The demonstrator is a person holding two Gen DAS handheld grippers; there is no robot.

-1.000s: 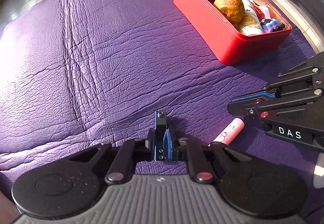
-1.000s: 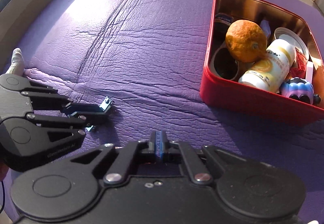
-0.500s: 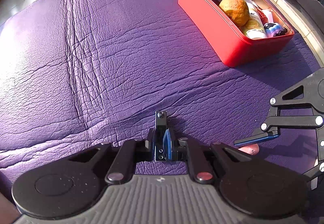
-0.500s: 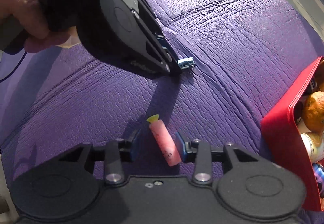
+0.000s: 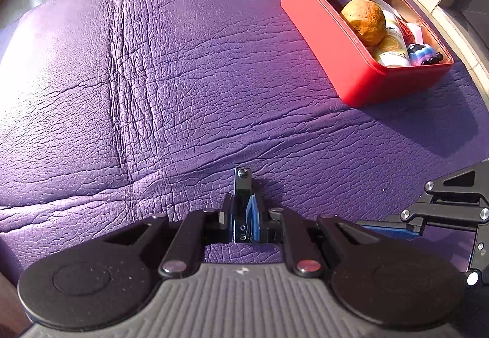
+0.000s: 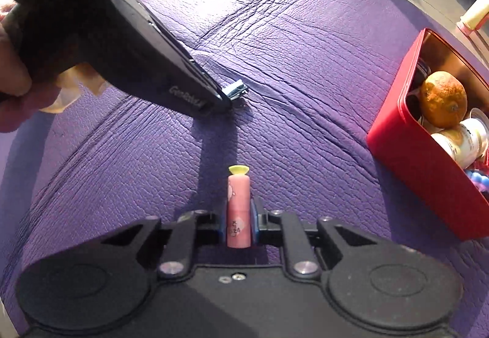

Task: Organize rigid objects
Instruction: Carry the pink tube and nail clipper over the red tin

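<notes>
In the right wrist view, a person's hand (image 6: pixel 15 72) at about ten o'clock grips the dark body of the left gripper (image 6: pixel 233 91), which slants down from the upper left toward the centre of the purple leather surface (image 6: pixel 305 32). Its fingers are closed on a small black metal clip (image 5: pixel 243 203); in the left wrist view that clip stands lengthwise between the blue pads, its screw end pointing to twelve o'clock just above the leather.

At the centre bottom of the right wrist view, the right gripper (image 6: pixel 239 223) points steeply down at the surface. Its jaws have just closed and the pads now press on both sides of a pink tube (image 6: pixel 238 209). The tube's long axis runs straight along the fingers, six to twelve o'clock, with its yellow cap (image 6: pixel 238 169) at the twelve o'clock end, sticking out past the fingertips over the leather.

At three o'clock sits a red tin (image 6: pixel 406 136), open at the top, resting on the leather well apart from both grippers. Inside lie an orange (image 6: pixel 443 99), a white bottle with a yellow label (image 6: pixel 461 140) just below it, and a blue and pink toy (image 5: pixel 423 53) at the tin's near corner; other contents are too hidden to tell
</notes>
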